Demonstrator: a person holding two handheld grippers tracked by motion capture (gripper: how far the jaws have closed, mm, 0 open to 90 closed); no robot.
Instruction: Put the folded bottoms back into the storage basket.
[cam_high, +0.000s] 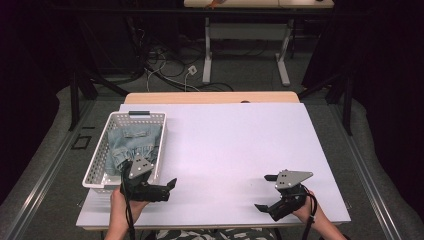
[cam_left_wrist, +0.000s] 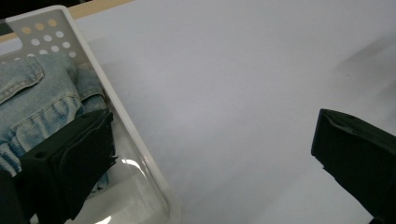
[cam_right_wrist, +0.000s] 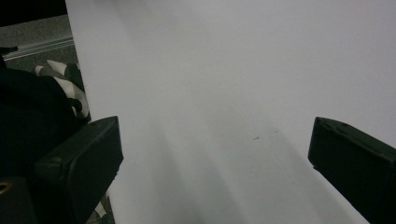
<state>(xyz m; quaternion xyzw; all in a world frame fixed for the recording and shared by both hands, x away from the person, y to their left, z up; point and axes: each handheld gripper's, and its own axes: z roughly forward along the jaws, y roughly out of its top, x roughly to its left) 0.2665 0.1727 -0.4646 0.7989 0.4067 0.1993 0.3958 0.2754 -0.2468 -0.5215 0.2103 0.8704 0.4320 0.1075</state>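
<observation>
High view: denim garment (cam_high: 134, 142) lay inside white basket (cam_high: 161, 134), left of frame.
Left hand-held gripper (cam_high: 159, 187): jaws wide, empty, beside basket.
Right hand-held gripper (cam_high: 267, 192): wide, empty.
Risk: jaw could snag basket rim, dragging it.

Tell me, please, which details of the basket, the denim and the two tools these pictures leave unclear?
- Folded light-blue denim garment: high view, type too small to tell; white perforated plastic basket walls hide its lower folds.
- Left gripper view: one black tool pad covers part of the denim.
- Right tool: the hand hides its handle.
</observation>
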